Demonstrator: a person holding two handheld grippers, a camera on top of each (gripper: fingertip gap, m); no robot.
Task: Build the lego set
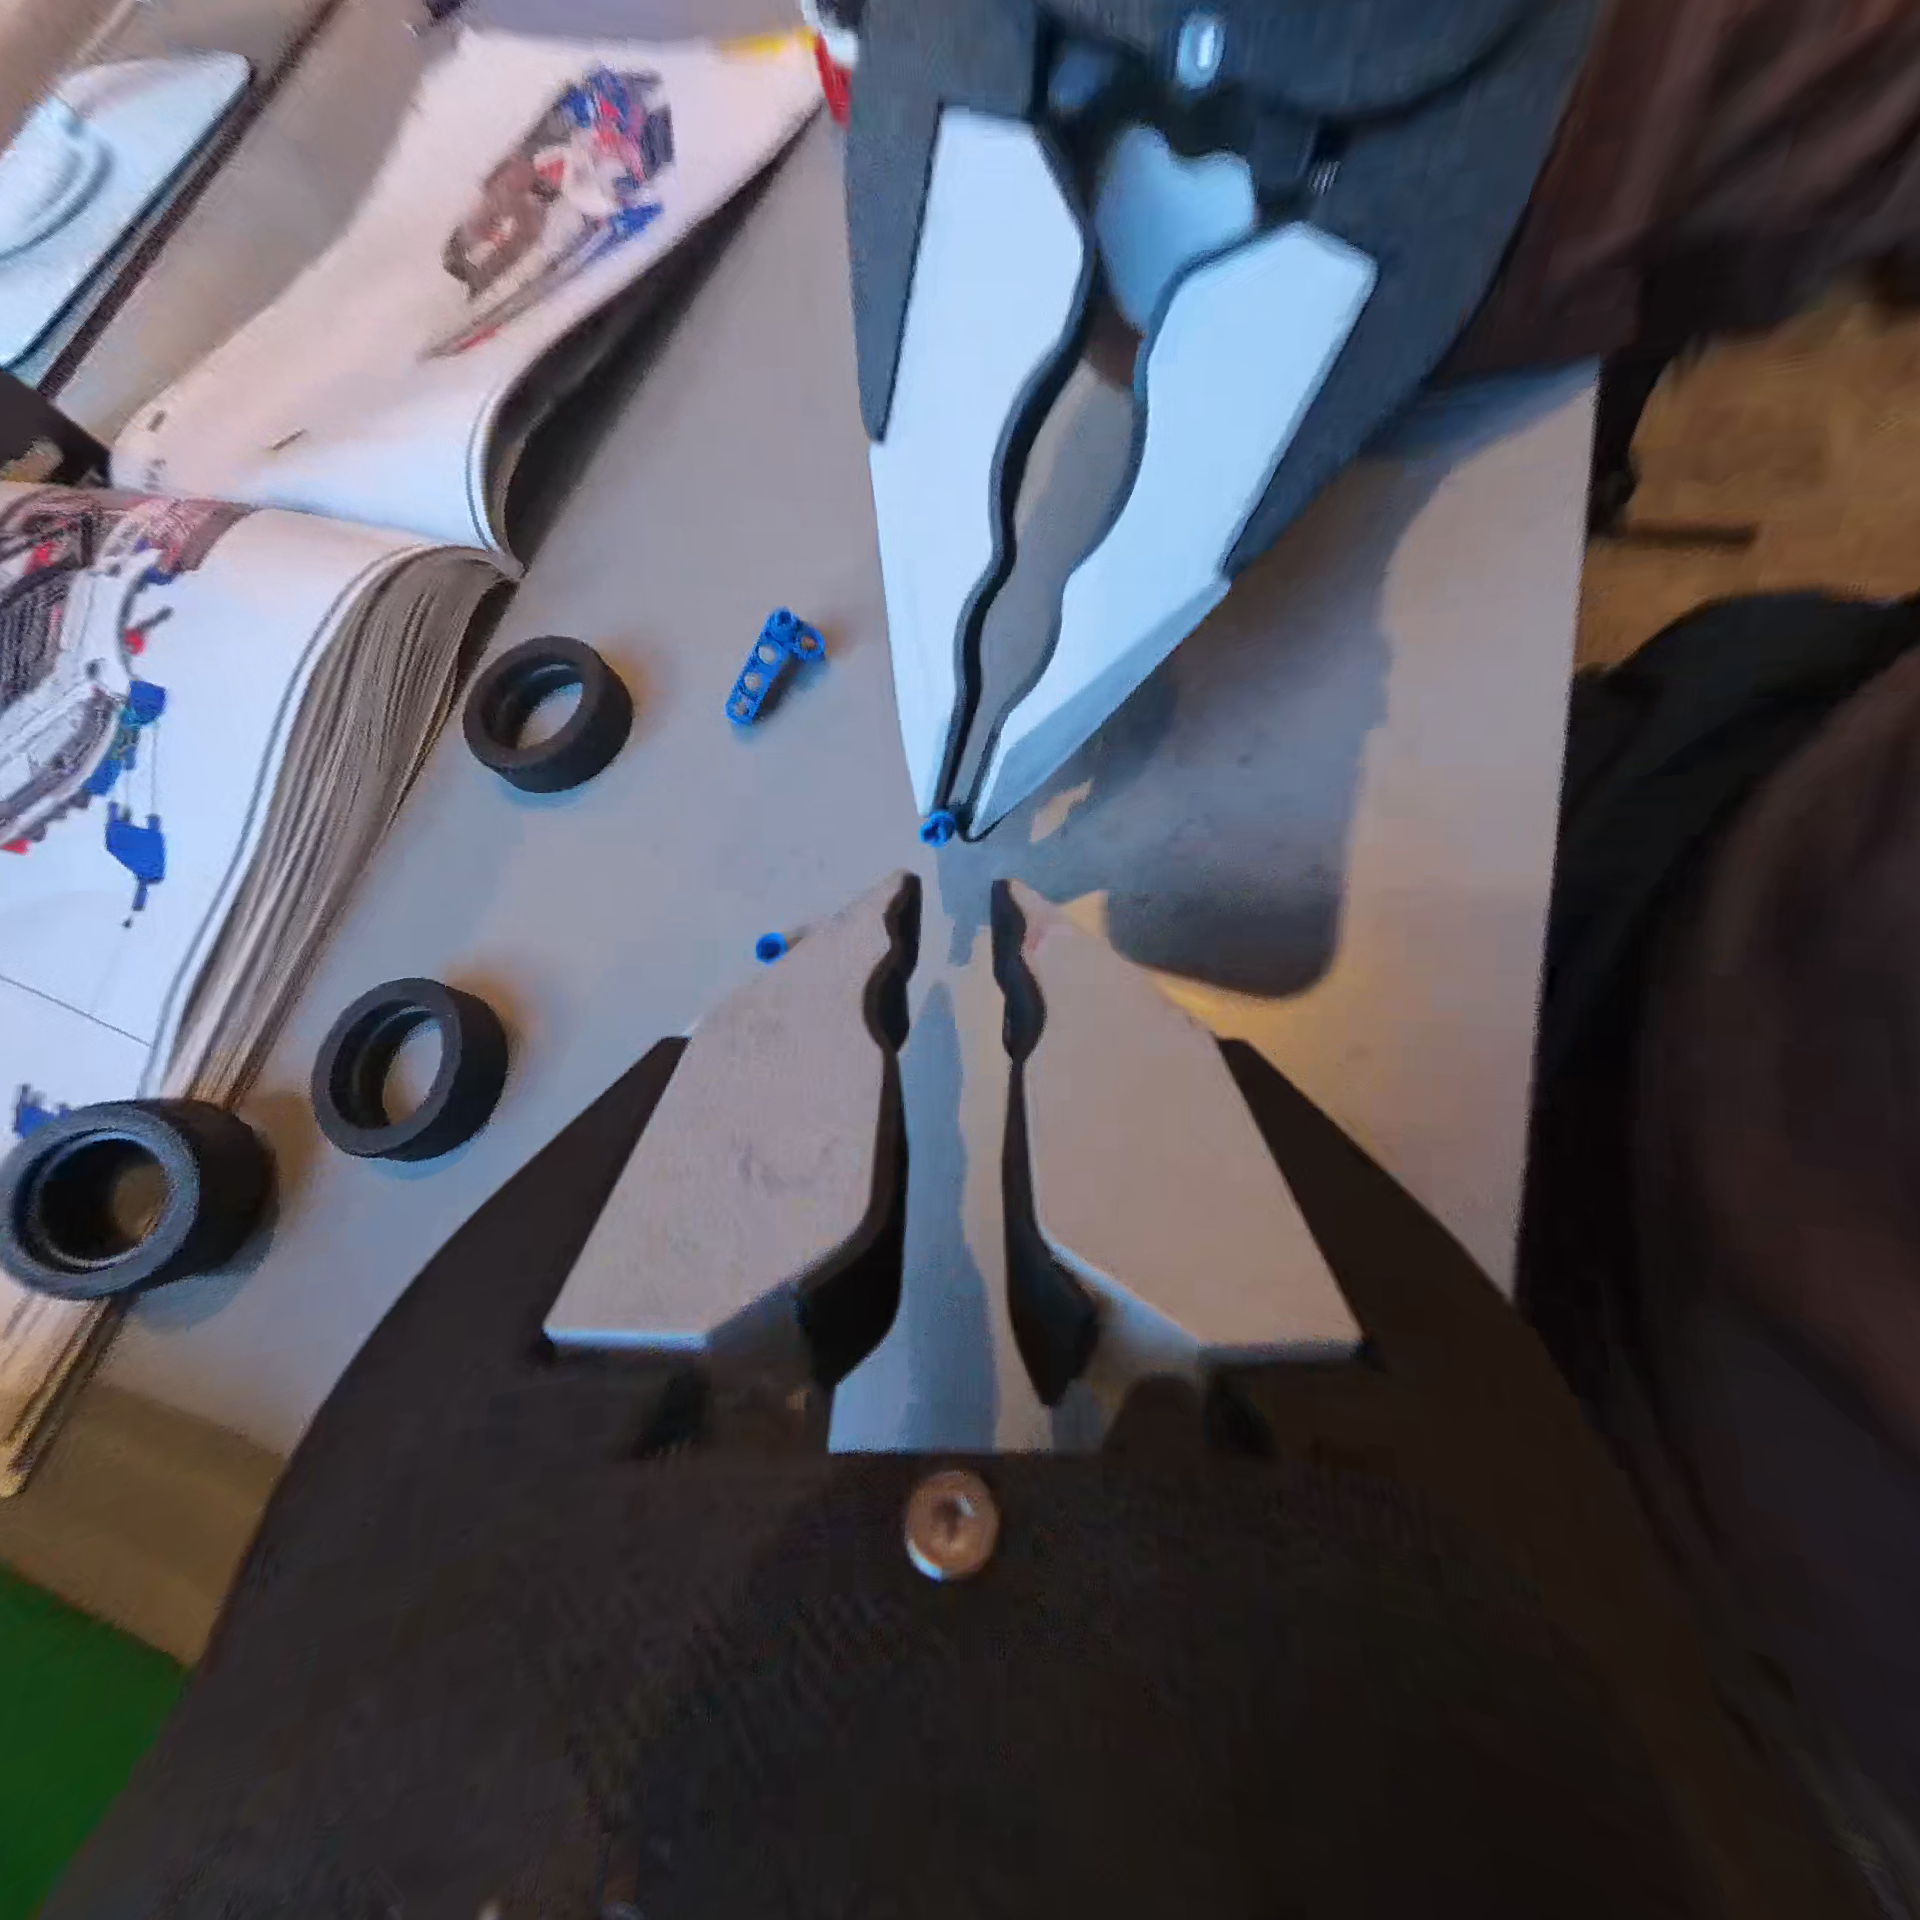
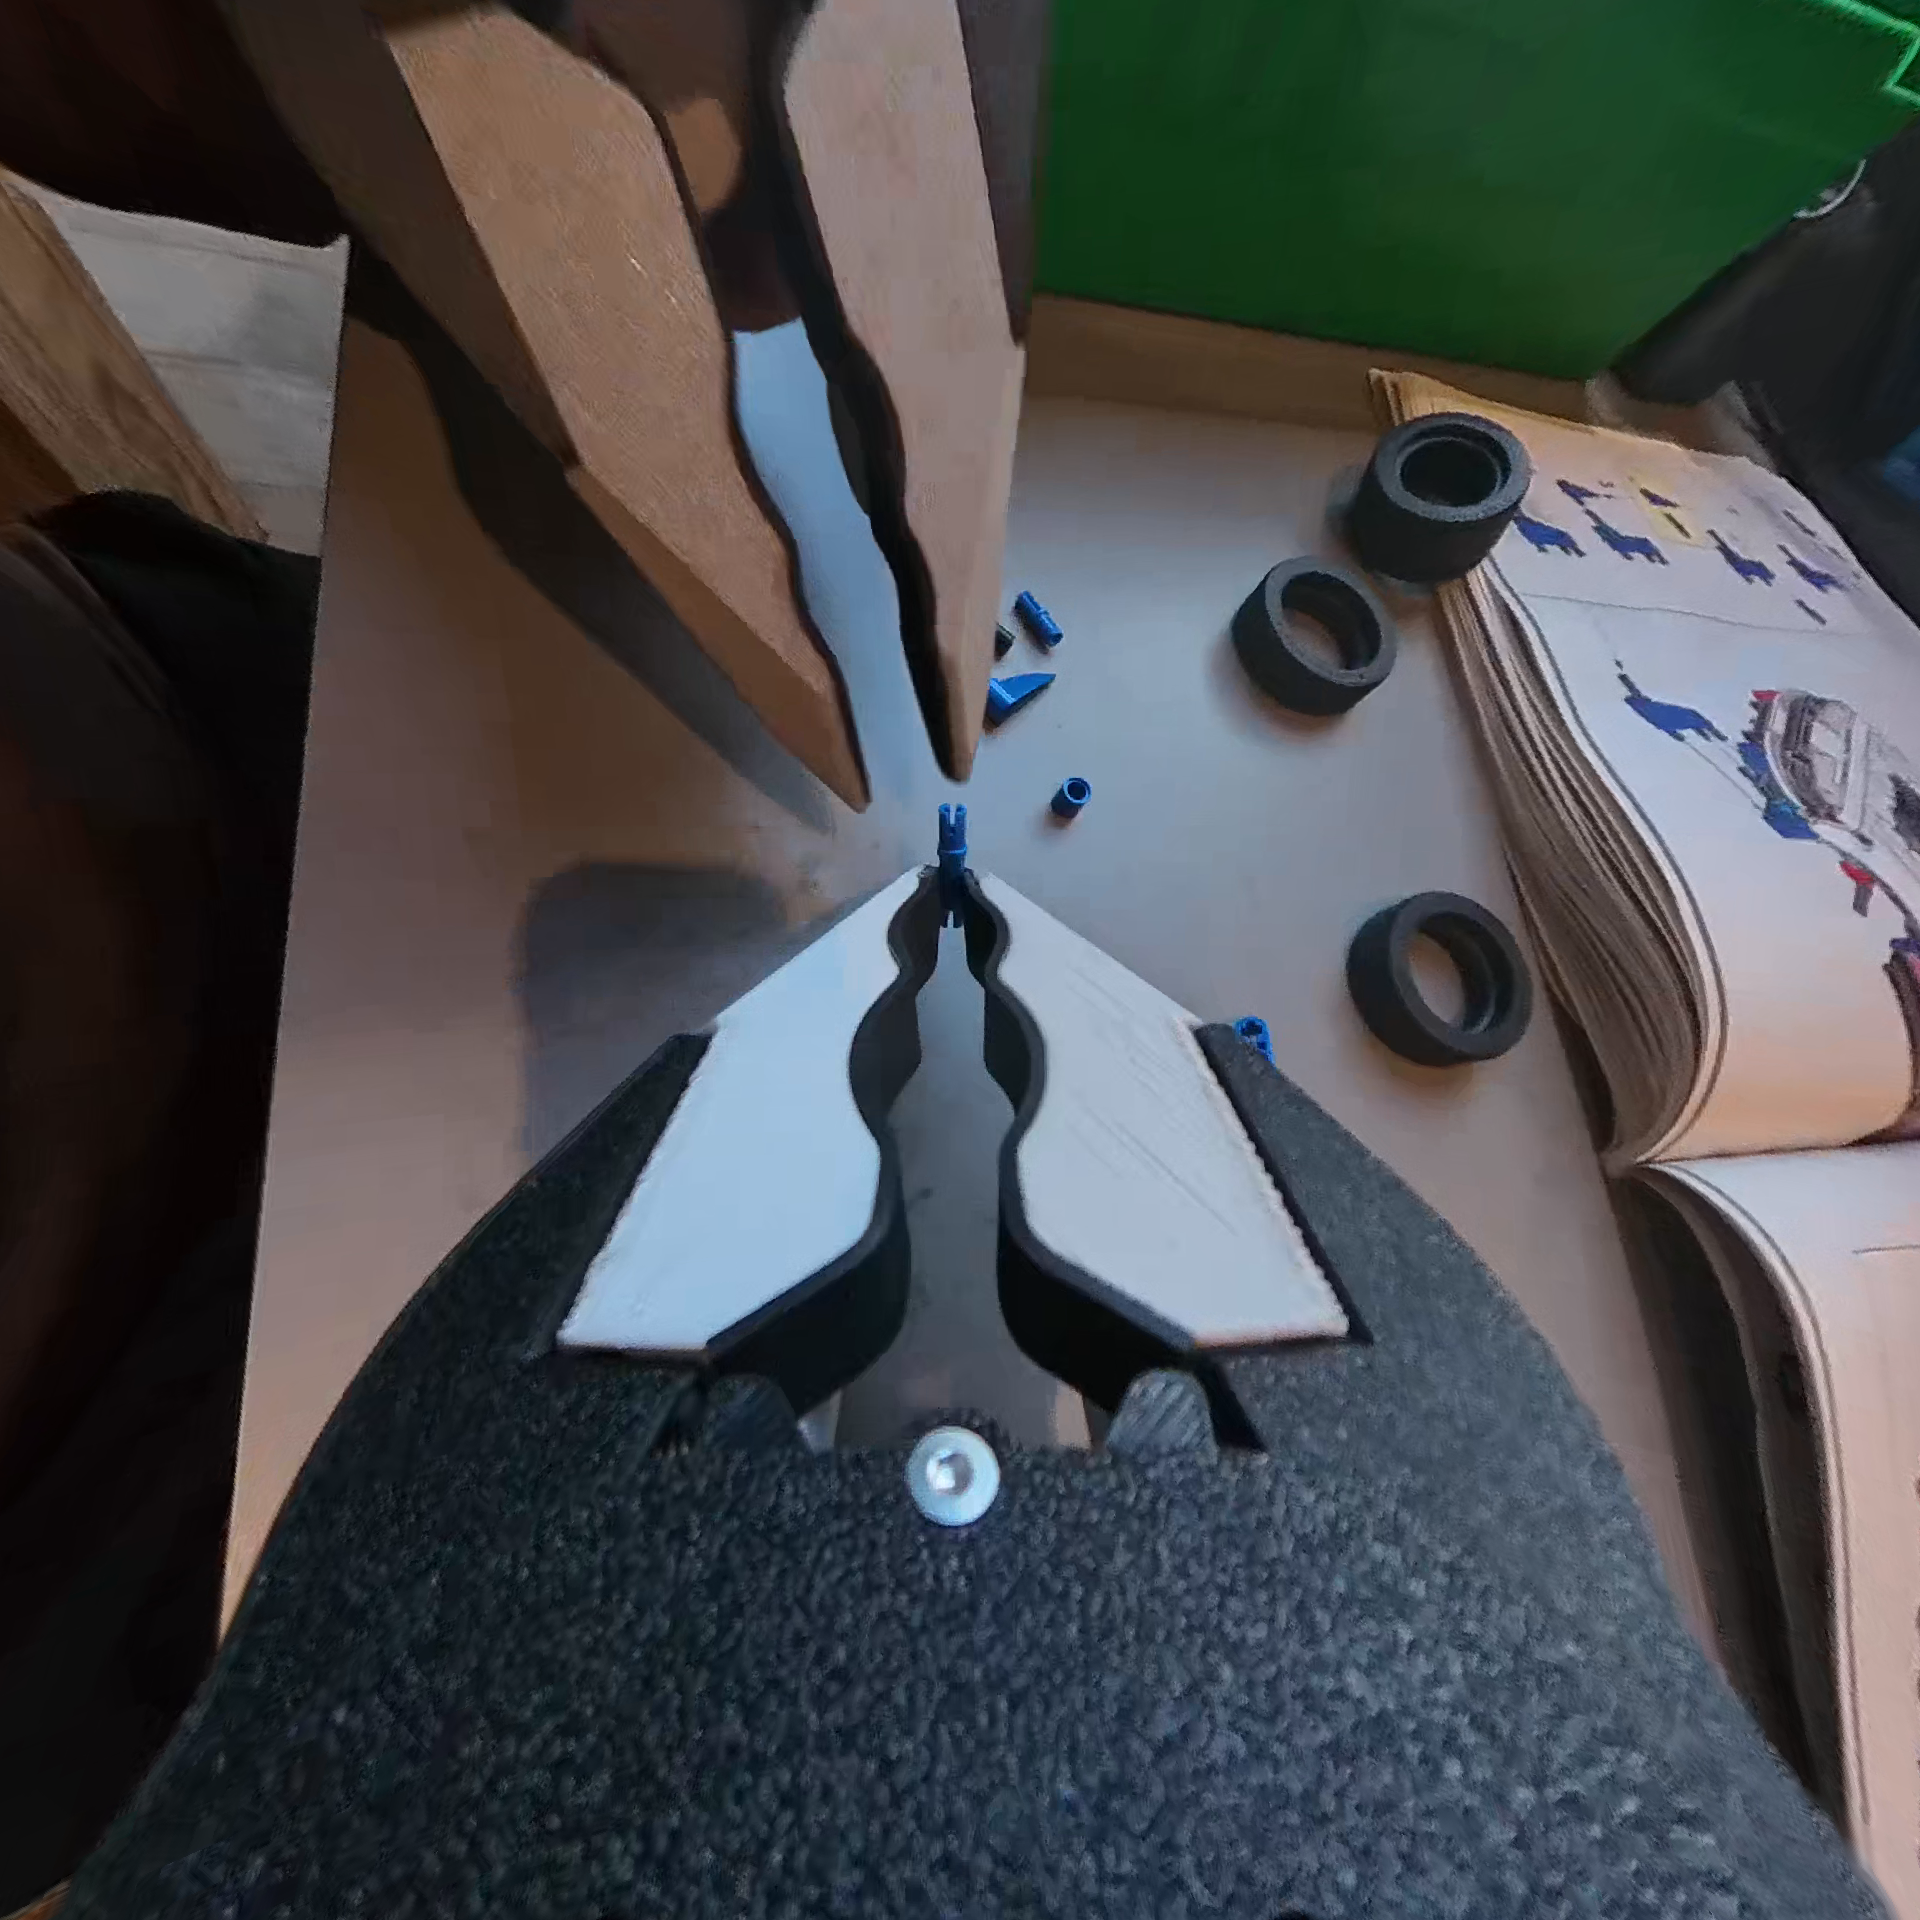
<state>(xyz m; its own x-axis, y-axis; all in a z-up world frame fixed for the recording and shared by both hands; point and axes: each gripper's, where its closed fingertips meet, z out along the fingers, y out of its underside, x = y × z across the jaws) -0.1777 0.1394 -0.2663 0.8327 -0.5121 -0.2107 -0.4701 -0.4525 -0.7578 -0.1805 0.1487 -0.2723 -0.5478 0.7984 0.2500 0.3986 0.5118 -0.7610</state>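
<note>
My right gripper is shut on a small blue pin that sticks out past its tips. In the left wrist view the right gripper comes down from the top with the pin at its tip. My left gripper is open by a narrow gap and empty, tip to tip with the right one, just short of the pin. It also shows in the right wrist view, coming from above. Both hover over the grey table. A blue beam lies to the left.
Three black tyres lie beside an open instruction booklet. Loose blue pins and a blue wedge lie on the table. A green surface lies beyond. The table edge is on the right. My left and right fingertips are right by each other.
</note>
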